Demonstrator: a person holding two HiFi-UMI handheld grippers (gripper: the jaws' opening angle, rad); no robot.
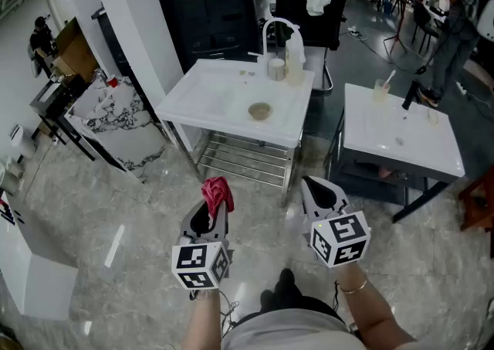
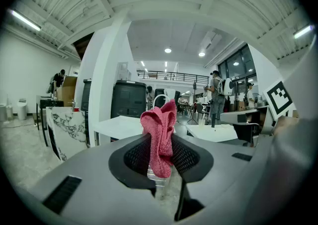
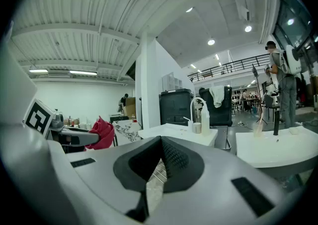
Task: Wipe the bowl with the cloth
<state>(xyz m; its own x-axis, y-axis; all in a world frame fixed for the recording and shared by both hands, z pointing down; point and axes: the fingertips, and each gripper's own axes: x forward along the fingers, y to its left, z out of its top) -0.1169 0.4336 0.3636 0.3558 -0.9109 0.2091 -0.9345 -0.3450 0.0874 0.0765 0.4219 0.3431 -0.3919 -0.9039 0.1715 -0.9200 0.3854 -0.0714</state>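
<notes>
The left gripper (image 2: 160,168) clamps the red cloth (image 2: 159,129), which sticks up from between its jaws, lower centre-left in the head view. The right gripper (image 3: 158,162) is closed on nothing. The bowl (image 1: 260,111) sits in the white sink (image 1: 204,93), upper centre, well apart from both grippers. It is out of sight in both gripper views. Count: one cloth, one bowl, two grippers.

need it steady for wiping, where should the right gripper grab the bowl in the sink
Probably the rim of the bowl, from above on its right: it looks upright, low in the sink, so only that edge suits the right gripper.
</notes>
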